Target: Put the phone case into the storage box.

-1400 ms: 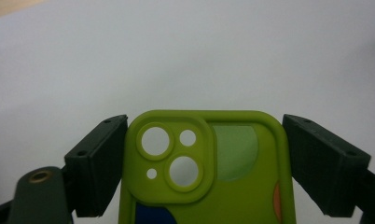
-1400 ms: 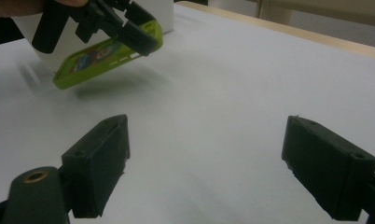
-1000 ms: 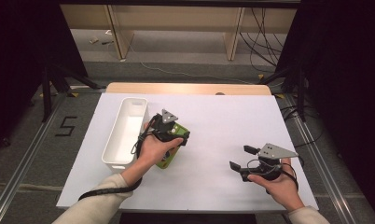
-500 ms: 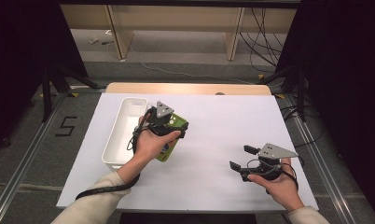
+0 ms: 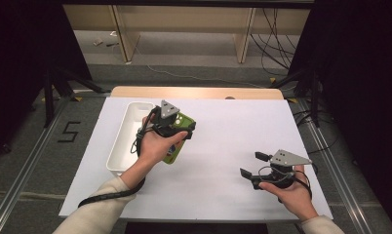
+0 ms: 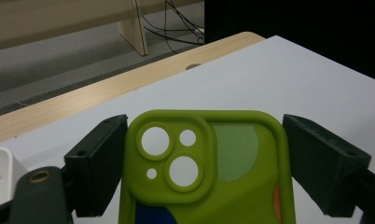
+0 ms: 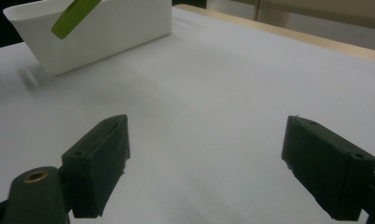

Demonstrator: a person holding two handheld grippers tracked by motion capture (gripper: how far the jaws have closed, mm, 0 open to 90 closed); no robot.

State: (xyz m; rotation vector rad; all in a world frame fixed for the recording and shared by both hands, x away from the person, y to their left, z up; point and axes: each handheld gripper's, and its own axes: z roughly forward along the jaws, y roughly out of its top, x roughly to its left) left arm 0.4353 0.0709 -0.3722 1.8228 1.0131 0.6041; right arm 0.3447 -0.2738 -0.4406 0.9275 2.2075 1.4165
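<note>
Phone case (image 5: 178, 138) just right of the tray (image 5: 127, 127) (both on the table (image 5: 233, 126)).

— We get even, soft light from above in the high view: the white counter (image 5: 223, 141) is bright, the room at both sides nearly black.

— We see only faint shadows there, one under the right gripper (image 5: 255, 165). No glare.

— In the left gripper view we have the green phone case (image 6: 209, 158) sharp and evenly lit, while the floor behind goes soft.

— In the right gripper view we find the near fingers (image 7: 99, 158) dark but crisp, the white bin (image 7: 106, 28) slightly soft, and a small blurred smear on the counter beside it. The whole high view looks a little grainy to us.
</note>
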